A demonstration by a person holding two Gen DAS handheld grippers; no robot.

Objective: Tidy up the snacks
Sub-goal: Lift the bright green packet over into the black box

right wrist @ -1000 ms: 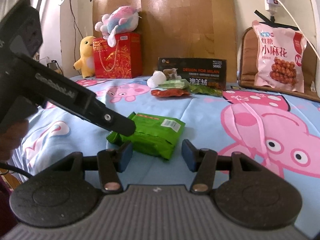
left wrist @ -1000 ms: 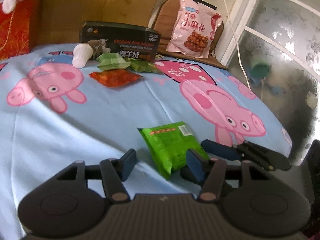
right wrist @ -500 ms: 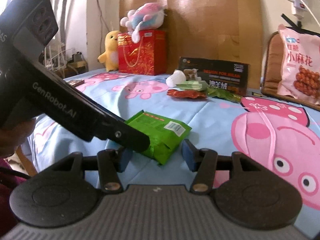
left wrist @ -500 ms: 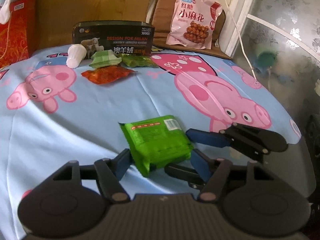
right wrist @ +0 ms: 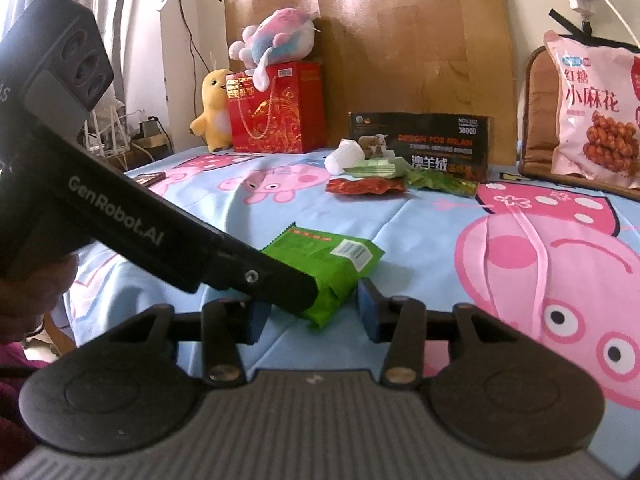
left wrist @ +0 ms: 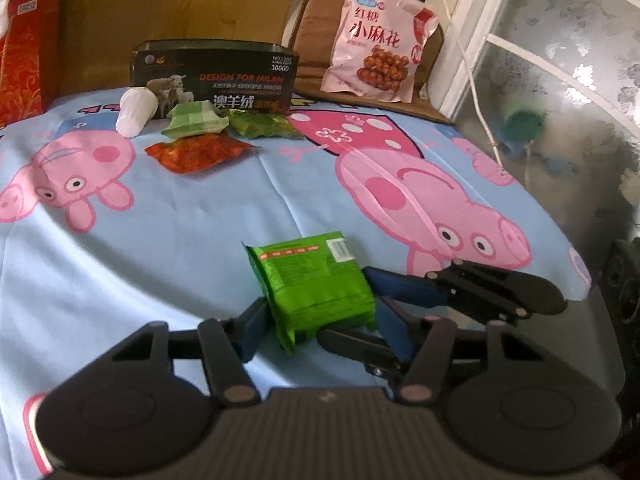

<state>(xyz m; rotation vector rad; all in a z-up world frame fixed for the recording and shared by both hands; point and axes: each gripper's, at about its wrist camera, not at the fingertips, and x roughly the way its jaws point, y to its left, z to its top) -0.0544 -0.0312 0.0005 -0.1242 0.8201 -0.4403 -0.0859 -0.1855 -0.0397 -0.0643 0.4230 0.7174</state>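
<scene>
A green snack packet lies on the blue pig-print cloth, near its front. My left gripper straddles it, and its closing jaws touch the packet's two side edges. From the right, my right gripper's blue fingers reach around the packet's right end. In the right wrist view the packet has its near end between the closing jaws of my right gripper, with cloth still showing beside the left pad. The left gripper's black finger crosses over the packet there.
At the back of the cloth lie a red packet, two green packets, a white roll and a black box. A pink snack bag leans on a chair. A red gift bag and plush toys stand back left.
The green packet has come from the right side of my left gripper's gap to its middle. The right gripper's fingers have slid in around the packet's end. Both pairs of jaws have narrowed.
</scene>
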